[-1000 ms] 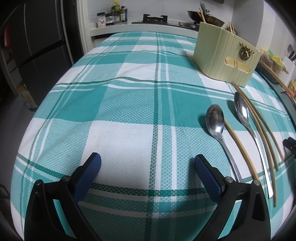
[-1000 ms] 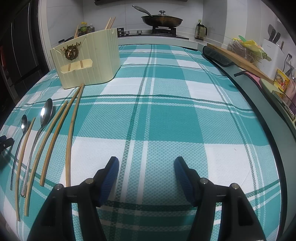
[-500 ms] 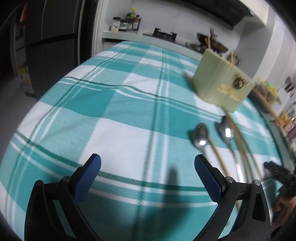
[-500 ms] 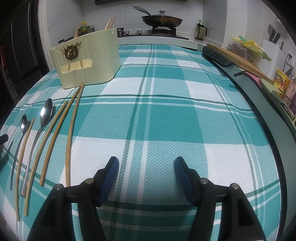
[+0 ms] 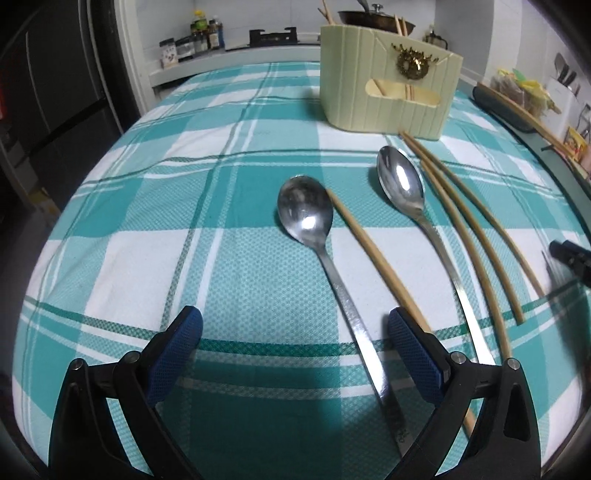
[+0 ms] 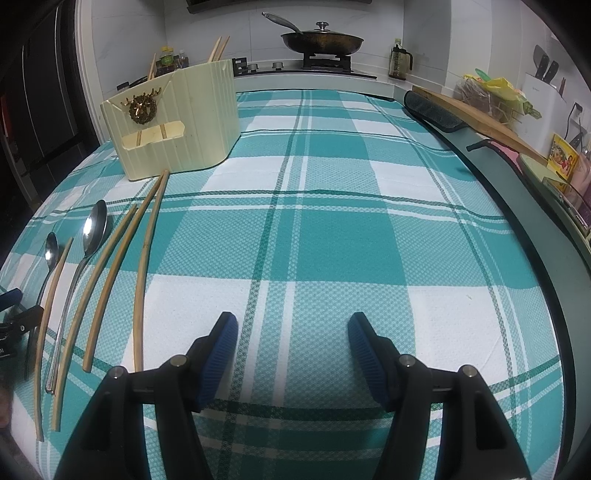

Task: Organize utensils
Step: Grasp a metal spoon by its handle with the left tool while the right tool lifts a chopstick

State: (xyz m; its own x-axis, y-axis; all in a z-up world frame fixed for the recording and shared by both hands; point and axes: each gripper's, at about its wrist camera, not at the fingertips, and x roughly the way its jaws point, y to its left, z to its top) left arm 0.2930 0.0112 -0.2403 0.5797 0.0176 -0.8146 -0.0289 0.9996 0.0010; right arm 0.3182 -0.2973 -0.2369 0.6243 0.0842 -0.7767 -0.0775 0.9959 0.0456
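Note:
Two steel spoons lie on the teal plaid cloth: a left spoon [image 5: 306,218] and a right spoon [image 5: 400,182]. Several bamboo chopsticks [image 5: 476,229] lie beside them; one chopstick [image 5: 373,254] lies between the spoons. A cream utensil holder [image 5: 388,96] stands behind, with chopsticks in it. My left gripper [image 5: 295,354] is open and empty, low over the cloth, with the left spoon's handle between its fingers. My right gripper [image 6: 293,350] is open and empty, right of the chopsticks [image 6: 142,273]. The spoons [image 6: 92,229] and the holder [image 6: 173,122] show at left in the right wrist view.
A stove with a lidded pan [image 6: 321,40] stands at the back. Spice bottles [image 5: 199,33] stand at the back left. A wooden board [image 6: 480,118], a knife block [image 6: 543,92] and bags lie along the right counter. The table edge drops off on the left, by a dark fridge [image 5: 48,92].
My left gripper has swung right and come in over the left spoon's handle; the spoons now fill its view. The right gripper has not moved.

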